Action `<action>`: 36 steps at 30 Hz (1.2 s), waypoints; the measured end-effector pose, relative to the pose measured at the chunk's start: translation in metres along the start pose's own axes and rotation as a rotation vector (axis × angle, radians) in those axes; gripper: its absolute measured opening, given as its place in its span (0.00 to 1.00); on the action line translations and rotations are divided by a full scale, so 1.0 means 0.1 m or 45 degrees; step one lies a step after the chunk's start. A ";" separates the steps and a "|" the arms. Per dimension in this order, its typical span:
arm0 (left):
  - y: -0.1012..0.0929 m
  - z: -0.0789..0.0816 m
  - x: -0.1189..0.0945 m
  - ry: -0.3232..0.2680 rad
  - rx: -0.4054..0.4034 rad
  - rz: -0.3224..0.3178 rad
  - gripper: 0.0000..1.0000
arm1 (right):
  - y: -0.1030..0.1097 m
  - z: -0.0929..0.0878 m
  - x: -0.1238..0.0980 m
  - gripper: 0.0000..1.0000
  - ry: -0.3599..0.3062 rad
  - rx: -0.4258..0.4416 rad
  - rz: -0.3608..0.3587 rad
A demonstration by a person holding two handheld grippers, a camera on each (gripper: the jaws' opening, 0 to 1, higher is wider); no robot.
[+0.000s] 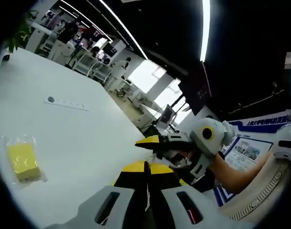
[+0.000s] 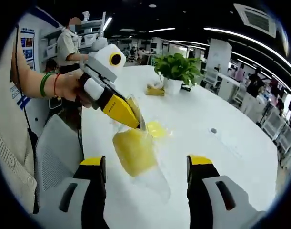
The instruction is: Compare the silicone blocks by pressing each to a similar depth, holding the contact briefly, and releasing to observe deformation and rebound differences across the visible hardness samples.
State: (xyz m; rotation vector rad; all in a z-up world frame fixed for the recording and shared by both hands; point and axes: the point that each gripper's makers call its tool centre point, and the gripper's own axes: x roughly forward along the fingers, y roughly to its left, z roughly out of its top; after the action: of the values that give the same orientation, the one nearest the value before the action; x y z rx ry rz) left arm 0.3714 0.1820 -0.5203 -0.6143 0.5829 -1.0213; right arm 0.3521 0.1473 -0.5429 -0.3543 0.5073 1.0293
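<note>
Yellow block [image 2: 134, 151] in clear bag, lifted above white counter [image 2: 221, 143], pinched by left gripper [image 2: 138, 125] fingers; right gripper [image 2: 146, 176] fingers wide. Second block [image 1: 23, 161] on counter. Pressing not yet begun; next: set down, press.

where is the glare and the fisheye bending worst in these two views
Left gripper view: ceiling light strips and the window blow out white; the table edge curves. Right gripper view: evenly lit, the bagged yellow block is soft and shiny.
</note>
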 end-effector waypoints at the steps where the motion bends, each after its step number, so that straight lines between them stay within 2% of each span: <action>1: 0.02 -0.01 0.02 0.003 -0.001 0.003 0.00 | -0.01 -0.03 -0.04 0.69 0.000 0.009 -0.017; 7: 0.25 -0.06 0.27 -0.003 -0.040 0.038 0.00 | -0.03 -0.22 -0.30 0.68 -0.056 0.165 -0.125; 13: 0.41 -0.06 0.54 -0.015 -0.074 0.038 0.00 | -0.05 -0.40 -0.40 0.66 -0.089 0.301 -0.190; 19: 0.54 -0.02 0.80 -0.025 -0.132 0.013 0.00 | -0.08 -0.59 -0.46 0.65 -0.055 0.359 -0.209; 23: 0.69 -0.04 0.95 -0.020 -0.170 0.023 0.00 | -0.12 -0.71 -0.48 0.64 0.001 0.376 -0.216; 27: 0.83 -0.06 1.02 -0.016 -0.191 0.049 0.00 | -0.16 -0.74 -0.49 0.64 -0.008 0.412 -0.223; 30: 0.97 -0.01 1.03 -0.063 -0.257 0.077 0.00 | -0.16 -0.76 -0.46 0.63 0.004 0.411 -0.212; 36: 1.22 0.02 1.02 -0.103 -0.304 0.138 0.00 | -0.24 -0.90 -0.42 0.62 0.054 0.435 -0.220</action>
State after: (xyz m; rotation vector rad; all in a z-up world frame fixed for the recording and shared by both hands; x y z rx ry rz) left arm 0.4859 0.1381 -0.6213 -0.8220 0.6651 -0.8272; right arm 0.3343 0.0600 -0.5934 -0.1134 0.6673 0.7529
